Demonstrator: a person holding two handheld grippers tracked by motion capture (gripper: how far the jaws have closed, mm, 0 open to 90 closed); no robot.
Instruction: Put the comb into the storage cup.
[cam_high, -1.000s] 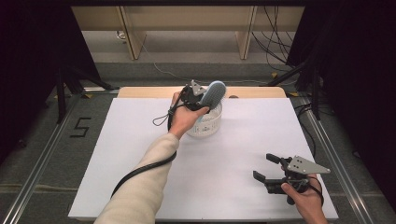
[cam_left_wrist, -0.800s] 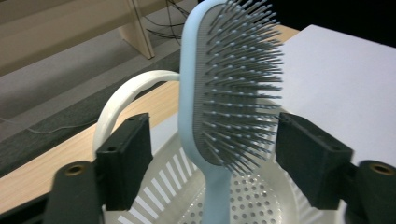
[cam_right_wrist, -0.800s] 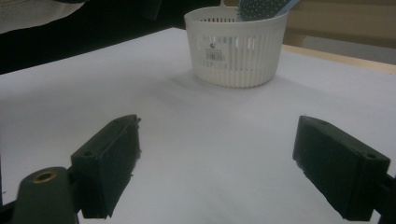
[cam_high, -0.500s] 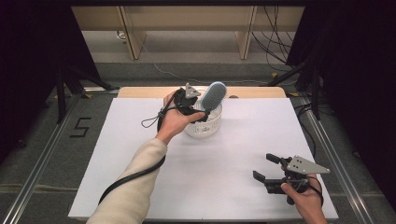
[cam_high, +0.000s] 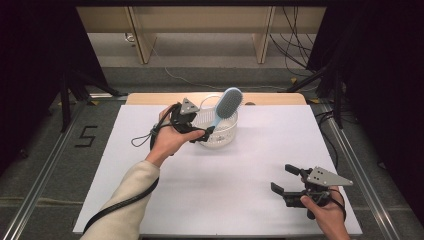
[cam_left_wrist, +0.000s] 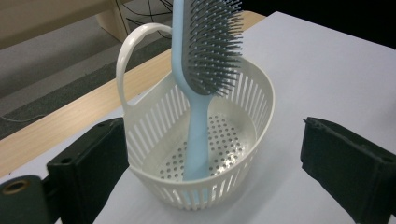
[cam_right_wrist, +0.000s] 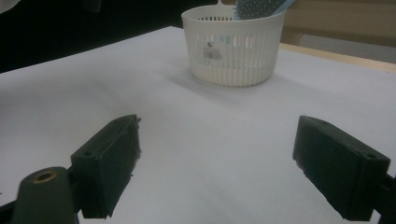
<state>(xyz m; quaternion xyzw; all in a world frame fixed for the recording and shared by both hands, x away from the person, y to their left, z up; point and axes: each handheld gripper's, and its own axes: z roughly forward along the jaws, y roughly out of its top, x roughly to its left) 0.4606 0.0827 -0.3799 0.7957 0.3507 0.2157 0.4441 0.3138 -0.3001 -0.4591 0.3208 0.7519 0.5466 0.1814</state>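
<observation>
At the table's twelve o'clock edge, a pale blue hairbrush (cam_high: 226, 107) stands handle-down in a white slotted basket (cam_high: 223, 134).

A small sticker on the basket (cam_right_wrist: 214, 53) is too small to read; a "5" (cam_high: 87, 136) marks the floor at nine o'clock. The left gripper (cam_high: 201, 134) has drawn back from the brush toward nine o'clock, its jaws just opening, now spread and empty, wrist level. The right gripper (cam_high: 283, 181), unmoved at five o'clock, rests spread and empty.

A lab test bay — white table (cam_high: 225, 200) on metal rails (cam_high: 40, 180), black curtains (cam_high: 30, 75), loose cables (cam_high: 295, 45) (floor marked "5" (cam_high: 86, 136)).
</observation>
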